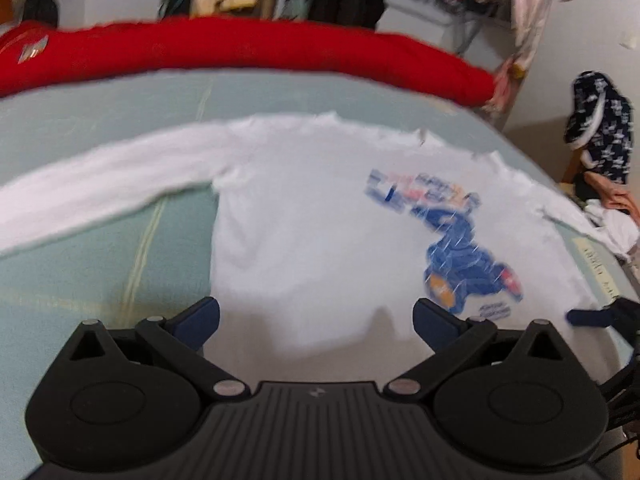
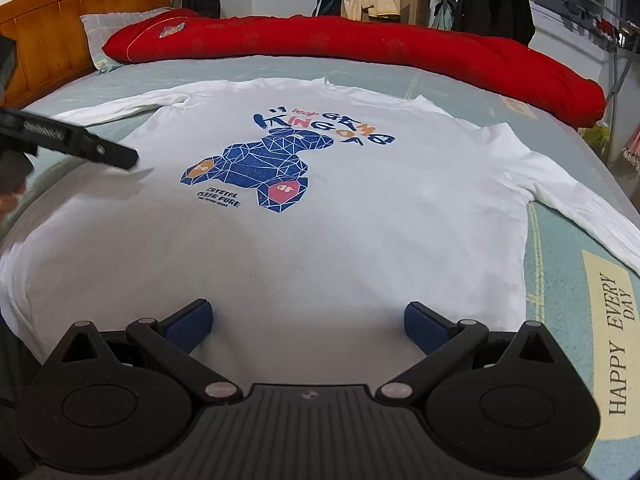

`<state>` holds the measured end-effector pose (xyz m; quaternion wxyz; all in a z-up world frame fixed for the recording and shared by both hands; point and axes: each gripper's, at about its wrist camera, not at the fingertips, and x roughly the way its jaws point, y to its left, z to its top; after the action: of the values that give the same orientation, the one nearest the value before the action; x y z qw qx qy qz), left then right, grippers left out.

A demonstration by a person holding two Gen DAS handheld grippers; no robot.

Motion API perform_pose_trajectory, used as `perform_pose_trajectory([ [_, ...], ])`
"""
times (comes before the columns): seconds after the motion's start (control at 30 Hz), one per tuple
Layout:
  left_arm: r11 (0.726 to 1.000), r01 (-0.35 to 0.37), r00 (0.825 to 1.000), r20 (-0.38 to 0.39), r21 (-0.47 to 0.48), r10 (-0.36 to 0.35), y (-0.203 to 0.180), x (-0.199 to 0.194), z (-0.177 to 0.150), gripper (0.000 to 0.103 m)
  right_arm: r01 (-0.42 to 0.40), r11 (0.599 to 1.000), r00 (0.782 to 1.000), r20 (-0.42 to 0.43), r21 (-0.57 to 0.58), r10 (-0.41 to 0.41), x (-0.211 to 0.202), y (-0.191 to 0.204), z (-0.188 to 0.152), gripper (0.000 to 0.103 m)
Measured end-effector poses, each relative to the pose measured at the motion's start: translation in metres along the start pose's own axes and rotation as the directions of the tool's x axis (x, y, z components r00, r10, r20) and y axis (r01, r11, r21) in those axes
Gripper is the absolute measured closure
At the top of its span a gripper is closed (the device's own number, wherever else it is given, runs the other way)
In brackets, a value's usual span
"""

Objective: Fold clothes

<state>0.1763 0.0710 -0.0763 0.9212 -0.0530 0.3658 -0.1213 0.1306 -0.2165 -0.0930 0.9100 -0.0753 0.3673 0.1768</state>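
- Lies flat and print-side up on the bed (image 2: 560, 300): a white long-sleeved shirt (image 2: 360, 232), in the middle of the sheet, well short of the red quilt (image 2: 360, 40) along the far side.
- Points its collar (image 2: 326, 80) to the far side and its hem (image 2: 280, 300) to the near side, so the body's long axis runs near to far.
- Spreads widest from left to right, though, with the left sleeve (image 1: 100, 188) stretched out to the left and the right sleeve (image 2: 580, 208) slanting off to the right and nearer.
- Left tongs (image 1: 316, 320): released, jaws wide apart, hovering over the near left part of the body with nothing between them.
- Right tongs (image 2: 306, 320): likewise released and empty, over the hem zone just right of centre.
- Judged as the start of the fold: garment laid out, no crease made yet.
- To do it well: take one side at a time, pinching shoulder and hem on the same edge so the fold line stays parallel to the near-far axis.
- Clench on the top layers only at the very edge; avoid dragging the sheet up with the cloth.
- Lift low and carry the side across towards the print (image 2: 256, 168), then lay the sleeve back along the body rather than letting it bunch.
- Smooth before releasing, since the thin cotton probably wrinkles and slides easily.
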Motion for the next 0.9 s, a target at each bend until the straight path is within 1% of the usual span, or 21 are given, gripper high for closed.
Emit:
perform_pose_trajectory([
  [0.03, 1.000, 0.010, 1.000, 0.013, 0.011, -0.010, 0.000, 0.000, 0.004, 0.001, 0.001, 1.000, 1.000, 0.001, -0.001, -0.001, 0.001, 0.000, 0.000, 0.000],
  [0.17, 0.998, 0.023, 0.999, -0.037, -0.050, -0.025, 0.009, 0.025, 0.013, 0.001, 0.006, 1.000, 1.000, 0.008, 0.000, -0.006, 0.001, 0.002, 0.000, 0.000],
  [0.2, 0.996, 0.033, 0.997, -0.073, -0.089, -0.039, 0.012, 0.033, 0.009, 0.001, 0.005, 1.000, 1.000, 0.011, 0.000, -0.005, 0.001, 0.002, 0.000, 0.000],
  [0.23, 0.995, 0.039, 0.996, -0.074, -0.096, -0.047, 0.013, 0.034, 0.005, 0.001, 0.004, 1.000, 1.000, 0.014, 0.001, -0.004, 0.001, 0.001, -0.001, 0.000],
  [0.3, 0.997, 0.061, 0.996, -0.065, -0.053, -0.065, 0.012, 0.024, -0.001, 0.001, 0.004, 1.000, 1.000, 0.016, 0.001, -0.004, 0.001, 0.001, -0.001, 0.000],
  [0.33, 0.996, 0.074, 0.994, -0.075, -0.047, -0.077, 0.013, 0.018, 0.000, 0.001, 0.004, 1.000, 1.000, 0.016, -0.001, -0.004, 0.001, 0.002, -0.001, 0.000],
  [0.4, 0.996, 0.083, 0.995, -0.057, -0.039, -0.085, 0.025, 0.002, 0.008, 0.001, 0.006, 1.000, 1.000, 0.009, -0.003, -0.006, 0.001, 0.002, 0.000, 0.000],
  [0.43, 0.998, 0.051, 0.998, -0.035, -0.026, -0.052, 0.034, -0.006, 0.016, 0.001, 0.008, 1.000, 1.000, -0.003, -0.002, -0.008, 0.000, 0.002, 0.002, 0.000],
  [0.5, 0.999, -0.053, 0.998, 0.018, 0.006, 0.053, 0.060, -0.018, 0.032, 0.001, 0.014, 1.000, 1.000, -0.024, 0.008, -0.014, -0.002, 0.003, 0.009, 0.000],
  [0.53, 0.994, -0.106, 0.993, 0.045, 0.020, 0.105, 0.073, -0.025, 0.040, 0.001, 0.017, 1.000, 0.999, -0.033, 0.013, -0.017, -0.003, 0.003, 0.012, 0.000],
  [0.6, 0.980, -0.200, 0.977, 0.068, -0.019, 0.200, 0.113, -0.024, 0.054, 0.001, 0.021, 0.999, 0.999, -0.036, 0.026, -0.020, -0.004, 0.005, 0.017, 0.000],
  [0.63, 0.975, -0.217, 0.974, 0.060, -0.053, 0.220, 0.134, -0.021, 0.059, 0.001, 0.020, 0.999, 0.999, -0.034, 0.033, -0.019, -0.004, 0.005, 0.019, 0.000],
  [0.7, 0.961, -0.243, 0.969, 0.015, -0.129, 0.247, 0.177, -0.008, 0.059, 0.001, 0.015, 0.999, 1.000, -0.028, 0.042, -0.014, -0.005, 0.009, 0.025, 0.000],
  [0.77, 0.936, -0.285, 0.959, -0.050, -0.209, 0.280, 0.208, 0.004, 0.047, 0.001, 0.014, 0.999, 1.000, -0.025, 0.038, -0.013, -0.004, 0.013, 0.030, 0.000],
  [0.83, 0.933, -0.238, 0.971, -0.057, -0.271, 0.231, 0.224, 0.001, 0.027, 0.001, 0.019, 1.000, 1.000, -0.024, 0.019, -0.019, -0.004, 0.019, 0.036, 0.000],
  [0.87, 0.936, -0.219, 0.975, -0.027, -0.274, 0.220, 0.224, -0.007, 0.016, 0.001, 0.024, 1.000, 0.999, -0.024, 0.008, -0.023, -0.004, 0.021, 0.040, 0.000],
  [0.9, 0.938, -0.214, 0.977, -0.038, -0.271, 0.212, 0.221, -0.013, 0.011, 0.001, 0.028, 1.000, 0.999, -0.024, -0.003, -0.028, -0.004, 0.023, 0.043, 0.000],
])
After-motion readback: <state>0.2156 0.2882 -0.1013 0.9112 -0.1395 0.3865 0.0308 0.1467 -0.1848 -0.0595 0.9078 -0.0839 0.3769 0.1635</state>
